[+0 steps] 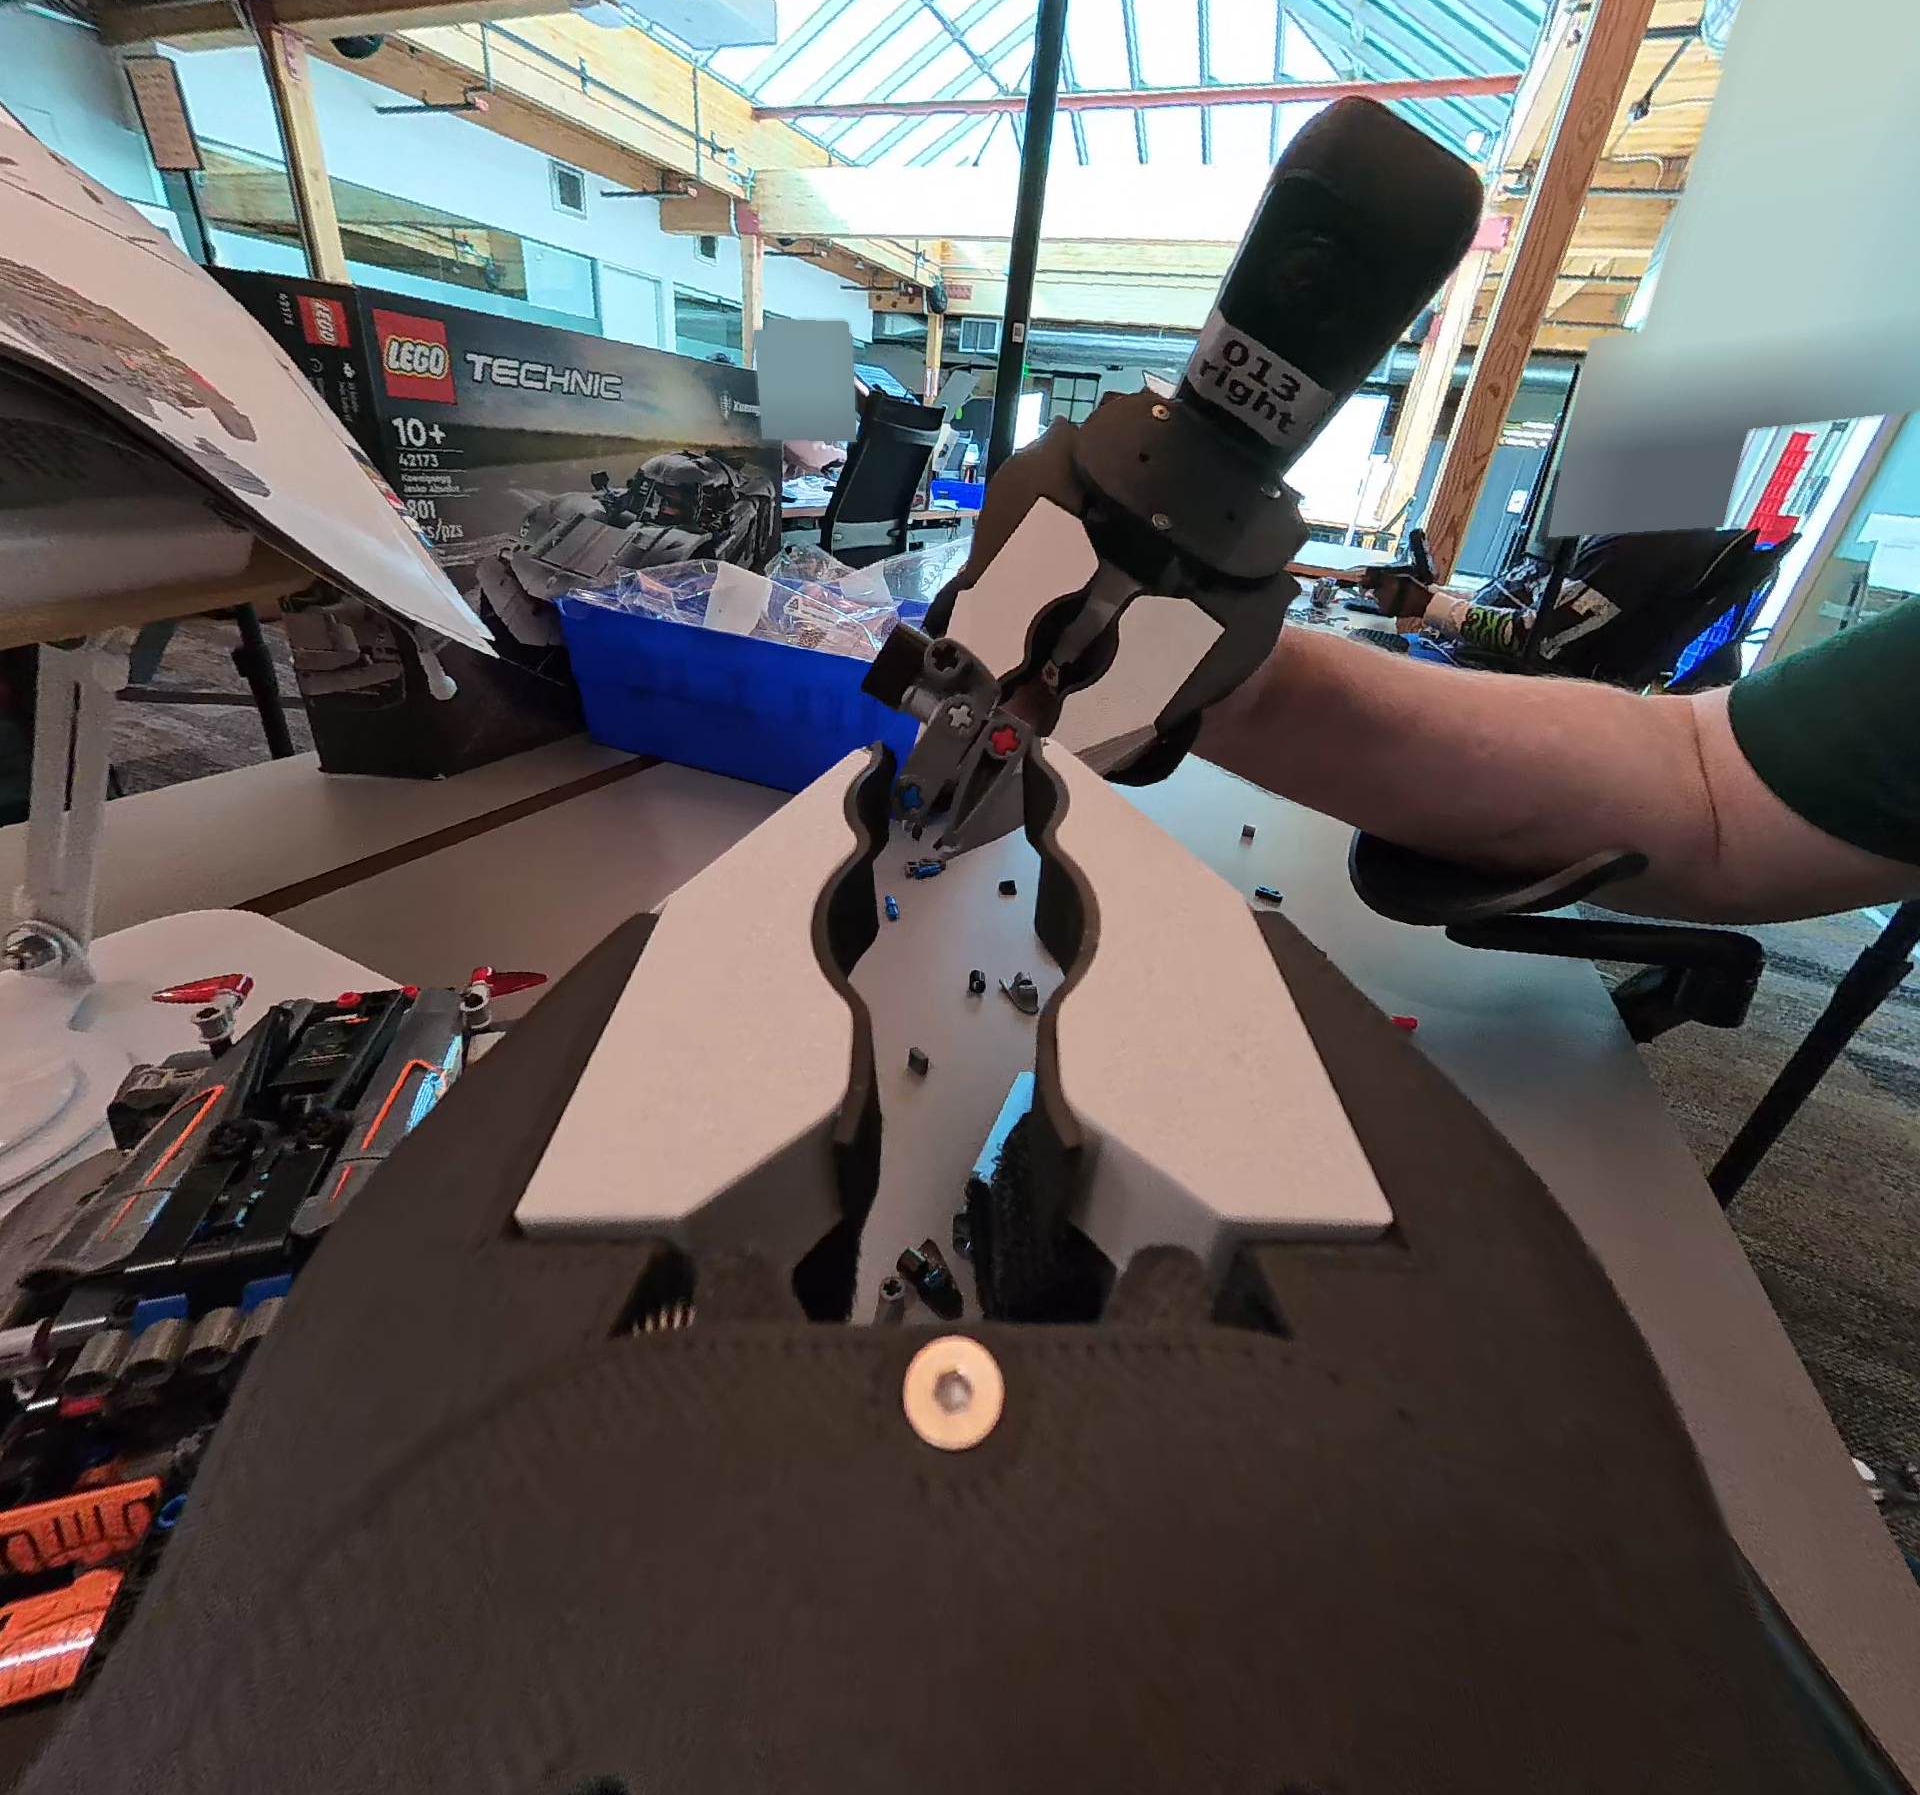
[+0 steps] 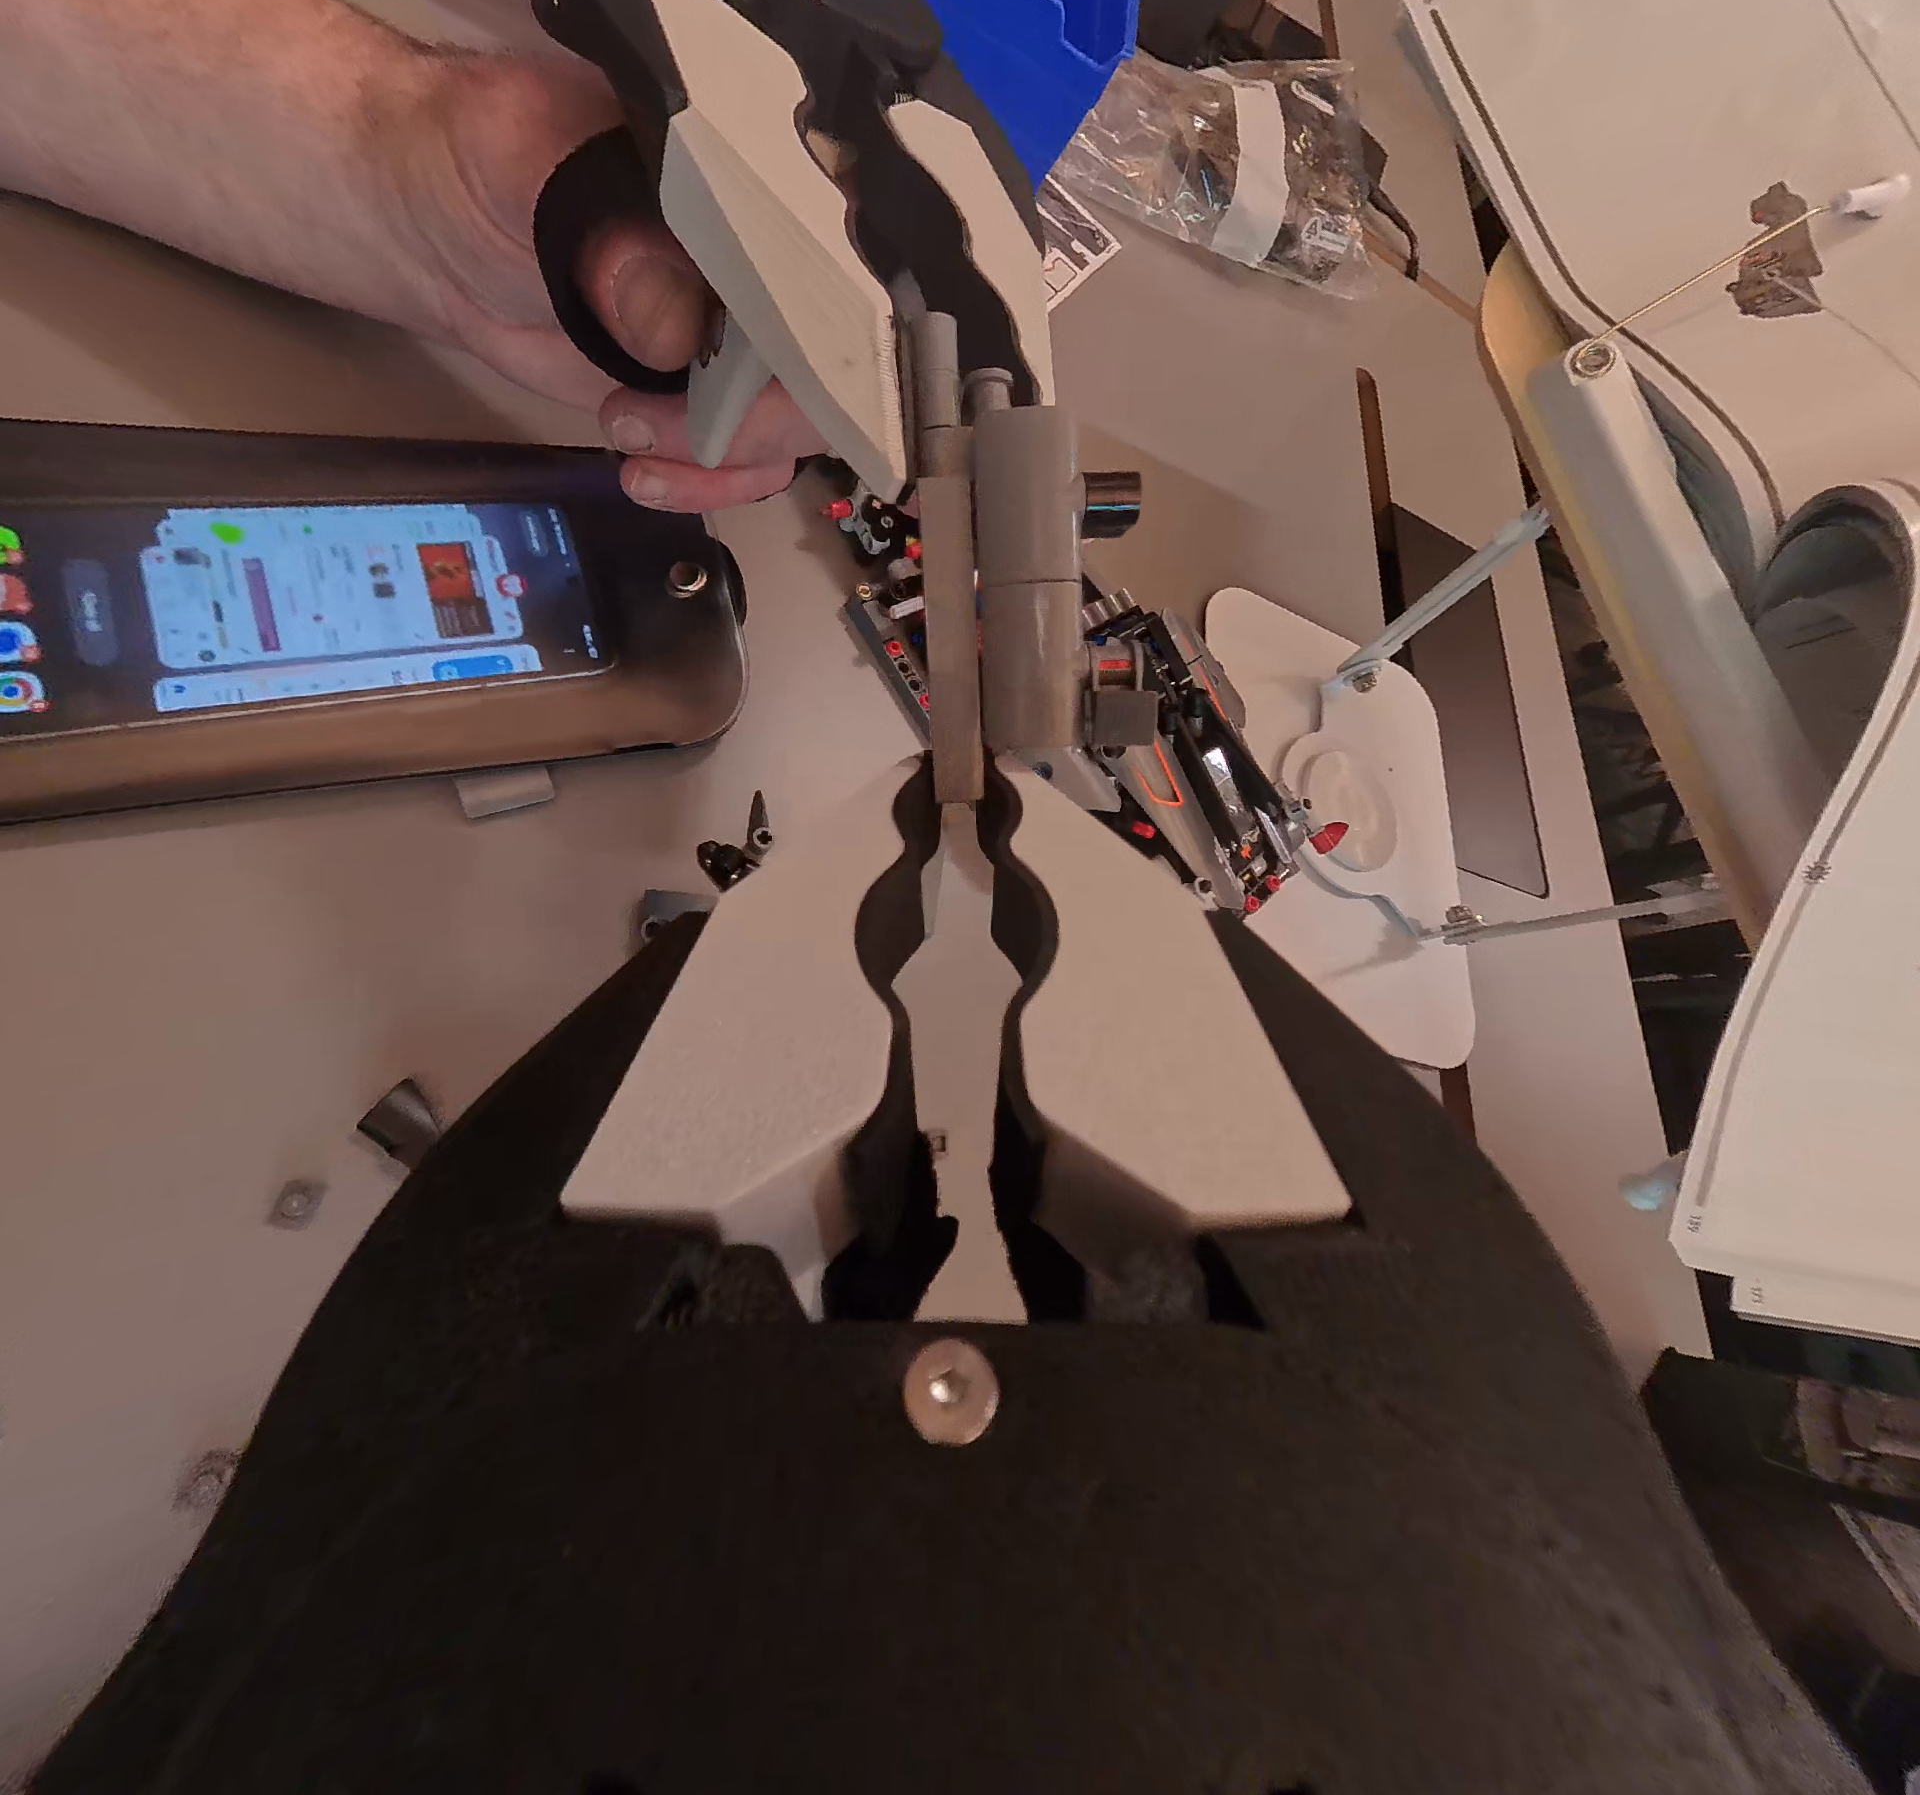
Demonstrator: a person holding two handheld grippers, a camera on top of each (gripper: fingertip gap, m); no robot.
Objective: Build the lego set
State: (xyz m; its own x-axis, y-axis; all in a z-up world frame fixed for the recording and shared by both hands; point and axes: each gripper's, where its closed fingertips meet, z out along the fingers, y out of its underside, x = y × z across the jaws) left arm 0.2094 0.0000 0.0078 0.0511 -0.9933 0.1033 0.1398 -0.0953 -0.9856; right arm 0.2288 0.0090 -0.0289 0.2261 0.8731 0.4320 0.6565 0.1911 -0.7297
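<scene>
A small grey Lego Technic sub-assembly point(image 1: 961, 737) of beams, with red, white and blue pins and a black connector on top, is held in the air between both grippers. My left gripper point(image 1: 956, 771) is shut on its lower end. My right gripper point(image 1: 1023, 696) comes in from the upper right and is shut on its other end. In the right wrist view my right gripper point(image 2: 961, 784) pinches the grey beam point(image 2: 956, 644), and my left gripper point(image 2: 935, 363) grips the far end from above. The part-built black and orange car model point(image 1: 239, 1153) lies at the left on the table point(image 1: 1455, 1122), and also shows behind the beam point(image 2: 1174, 727).
A blue bin point(image 1: 727, 696) with bagged parts and the Lego box point(image 1: 540, 457) stand at the back. An instruction booklet point(image 1: 156, 343) rests on a white stand at the left. Small loose pieces point(image 1: 977, 982) lie under the grippers. A phone point(image 2: 312, 602) lies at the left. Orange parts point(image 1: 73, 1527) lie at bottom left. The left gripper's tips are roughly 5 cm from the right gripper's. Left tips and right tips are each some 20 cm from the phone point(image 2: 312, 602).
</scene>
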